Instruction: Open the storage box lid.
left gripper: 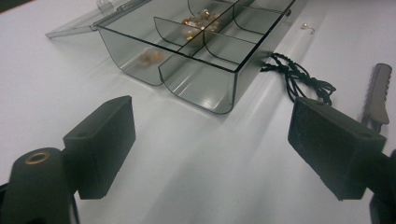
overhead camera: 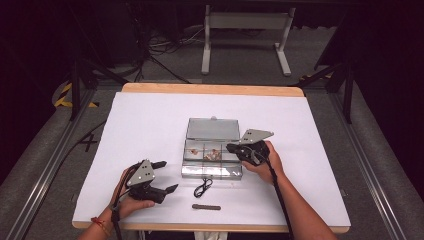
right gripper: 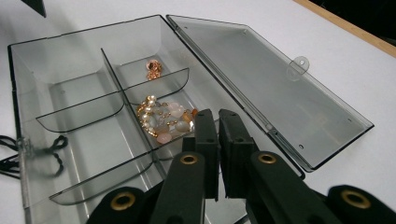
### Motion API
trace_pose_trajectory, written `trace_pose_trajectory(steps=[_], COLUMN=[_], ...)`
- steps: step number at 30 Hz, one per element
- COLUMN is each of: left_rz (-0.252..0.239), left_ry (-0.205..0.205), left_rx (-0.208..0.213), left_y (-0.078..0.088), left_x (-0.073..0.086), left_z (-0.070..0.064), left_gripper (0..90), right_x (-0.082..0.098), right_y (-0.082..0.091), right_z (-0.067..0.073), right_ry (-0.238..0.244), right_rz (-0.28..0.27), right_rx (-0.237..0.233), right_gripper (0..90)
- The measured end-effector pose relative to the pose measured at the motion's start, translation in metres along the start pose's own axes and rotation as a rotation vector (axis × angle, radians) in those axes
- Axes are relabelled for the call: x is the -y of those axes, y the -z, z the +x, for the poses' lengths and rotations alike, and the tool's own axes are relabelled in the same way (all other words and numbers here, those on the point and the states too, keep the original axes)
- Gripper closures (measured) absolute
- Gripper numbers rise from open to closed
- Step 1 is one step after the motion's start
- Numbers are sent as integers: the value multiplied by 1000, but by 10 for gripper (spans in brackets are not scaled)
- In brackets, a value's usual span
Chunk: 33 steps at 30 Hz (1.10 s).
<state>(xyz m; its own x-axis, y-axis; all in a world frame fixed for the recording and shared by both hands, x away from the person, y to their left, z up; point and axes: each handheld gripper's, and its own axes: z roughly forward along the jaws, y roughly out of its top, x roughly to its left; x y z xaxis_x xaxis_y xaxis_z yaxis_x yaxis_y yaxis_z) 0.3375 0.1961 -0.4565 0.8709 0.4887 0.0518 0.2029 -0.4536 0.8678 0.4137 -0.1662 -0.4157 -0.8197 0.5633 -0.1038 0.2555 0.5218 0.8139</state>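
Note:
A clear plastic compartment box (overhead camera: 189, 149) lies open mid-table, its lid (overhead camera: 212, 128) folded back flat. My right gripper (overhead camera: 229, 147) hovers over the box's right end. In the right gripper view its jaws (right gripper: 218, 117) stand shut with nothing seen between them, just above a pile of pearl and pink beads (right gripper: 163, 117). A small gold piece (right gripper: 154, 68) lies in the compartment beyond. My left gripper (overhead camera: 169, 176) rests open on the paper left of the box, its jaws (left gripper: 210, 135) wide apart and empty, facing the box (left gripper: 140, 51).
A coiled black cord (overhead camera: 202, 188) lies in front of the box, and a brown hair clip (overhead camera: 206, 206) nearer the table's front edge. A tiny earring (left gripper: 306, 27) lies beside the box. White paper (overhead camera: 145, 120) covers the wooden table.

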Motion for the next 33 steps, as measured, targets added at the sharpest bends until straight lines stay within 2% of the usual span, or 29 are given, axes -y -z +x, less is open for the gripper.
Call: trace_pose_trajectory(steps=[17, 33], left_rz=[5, 7], left_ry=[-11, -11], left_rx=[-2, 5], left_y=[0, -1], left_x=[0, 0], left_z=[0, -1], left_gripper=[154, 153], right_x=[9, 13], right_y=[-11, -14], right_z=[-3, -3], right_ry=[-15, -23], right_rz=[49, 60], right_rx=[8, 7], right_gripper=[861, 852])
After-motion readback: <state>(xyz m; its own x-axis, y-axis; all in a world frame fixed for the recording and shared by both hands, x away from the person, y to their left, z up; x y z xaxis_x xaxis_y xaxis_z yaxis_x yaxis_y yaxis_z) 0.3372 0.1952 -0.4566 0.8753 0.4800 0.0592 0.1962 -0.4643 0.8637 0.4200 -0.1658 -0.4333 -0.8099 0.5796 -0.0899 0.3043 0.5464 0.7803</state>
